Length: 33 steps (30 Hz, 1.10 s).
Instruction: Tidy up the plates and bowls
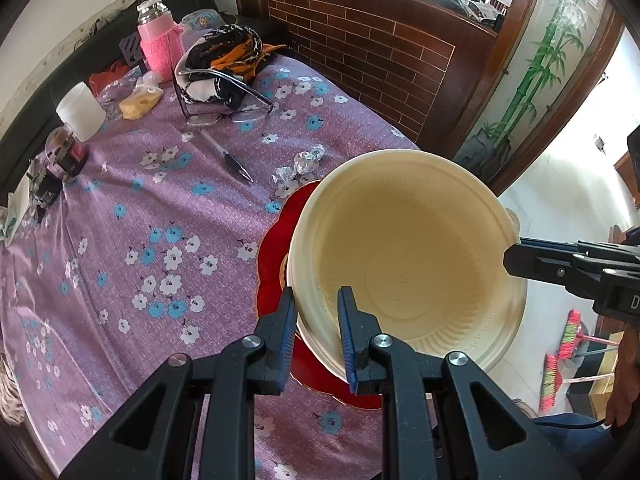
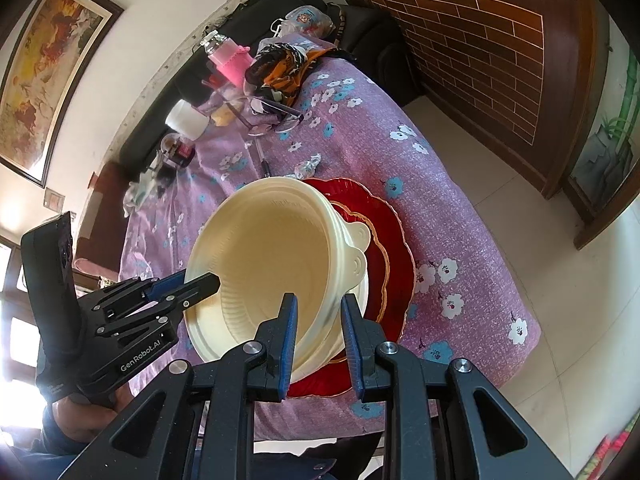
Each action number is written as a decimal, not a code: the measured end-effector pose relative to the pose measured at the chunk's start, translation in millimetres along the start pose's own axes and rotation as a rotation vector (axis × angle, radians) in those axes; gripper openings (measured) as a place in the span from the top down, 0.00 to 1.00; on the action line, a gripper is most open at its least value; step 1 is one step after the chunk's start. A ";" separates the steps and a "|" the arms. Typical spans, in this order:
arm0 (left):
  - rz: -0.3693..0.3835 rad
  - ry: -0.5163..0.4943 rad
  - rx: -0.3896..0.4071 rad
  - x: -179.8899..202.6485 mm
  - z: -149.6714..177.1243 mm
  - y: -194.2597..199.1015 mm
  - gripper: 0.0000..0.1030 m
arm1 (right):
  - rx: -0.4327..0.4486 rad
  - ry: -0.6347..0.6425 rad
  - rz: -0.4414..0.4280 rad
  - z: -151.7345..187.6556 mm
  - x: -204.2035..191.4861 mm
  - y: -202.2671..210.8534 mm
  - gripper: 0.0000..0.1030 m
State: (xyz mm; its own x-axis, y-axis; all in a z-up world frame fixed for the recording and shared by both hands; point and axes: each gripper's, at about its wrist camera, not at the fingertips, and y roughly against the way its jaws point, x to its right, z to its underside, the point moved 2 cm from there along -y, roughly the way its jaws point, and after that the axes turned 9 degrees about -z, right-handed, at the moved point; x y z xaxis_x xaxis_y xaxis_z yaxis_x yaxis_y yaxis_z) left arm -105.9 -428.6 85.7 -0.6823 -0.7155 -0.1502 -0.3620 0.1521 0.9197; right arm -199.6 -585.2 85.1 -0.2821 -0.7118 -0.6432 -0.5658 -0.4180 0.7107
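A cream plastic bowl (image 1: pixel 404 248) hangs tilted over stacked red plates with gold rims (image 1: pixel 272 272) on the purple flowered tablecloth. My left gripper (image 1: pixel 316 300) is shut on the bowl's near wall, one finger inside and one outside. My right gripper (image 1: pixel 510 258) reaches in from the right and pinches the opposite rim. In the right wrist view my right gripper (image 2: pixel 318 304) straddles the bowl (image 2: pixel 272 248) wall, and my left gripper (image 2: pixel 214 280) holds the rim at the left. A second cream bowl with a tab handle (image 2: pixel 356 264) seems nested under it, above the red plates (image 2: pixel 396 248).
Behind the plates lie foil-wrapped sweets (image 1: pixel 304 162), a pen (image 1: pixel 230 158) and glasses (image 1: pixel 224 114). A pink flask (image 1: pixel 156 44), a white jar (image 1: pixel 80 112) and bundled cloth stand at the far end. The table edge drops to tiled floor on the right, where brooms (image 1: pixel 560 360) lie.
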 end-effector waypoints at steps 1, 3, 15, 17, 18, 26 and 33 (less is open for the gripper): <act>-0.004 -0.003 0.002 0.6 0.1 0.5 0.82 | 0.000 0.000 0.000 0.0 0.1 -0.1 0.76; -0.015 -0.011 0.010 1.9 0.2 1.8 0.82 | -0.001 -0.001 0.001 0.6 0.0 -0.5 0.76; -0.043 -0.029 0.025 1.8 -0.4 2.6 0.82 | -0.005 -0.002 0.003 1.3 0.2 -2.7 0.76; -0.047 -0.032 0.028 1.9 -0.3 3.0 0.82 | -0.007 0.000 0.005 1.7 -0.3 -3.6 0.76; -0.049 -0.033 0.028 1.8 -0.4 2.9 0.82 | -0.008 0.000 0.006 1.8 -0.6 -3.9 0.76; -0.057 -0.040 0.034 2.8 -0.8 2.7 0.82 | -0.008 0.005 0.011 2.3 -1.5 -4.5 0.76; -0.064 -0.047 0.036 4.5 -1.1 3.8 0.81 | -0.010 0.024 0.032 2.9 -3.1 -5.0 0.76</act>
State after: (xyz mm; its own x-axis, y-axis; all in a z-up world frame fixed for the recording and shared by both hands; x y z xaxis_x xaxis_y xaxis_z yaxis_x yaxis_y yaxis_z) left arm -109.7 -431.9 88.9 -0.6858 -0.6917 -0.2264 -0.4279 0.1316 0.8942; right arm -198.2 -579.3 82.8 -0.2813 -0.7379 -0.6135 -0.5487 -0.4008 0.7337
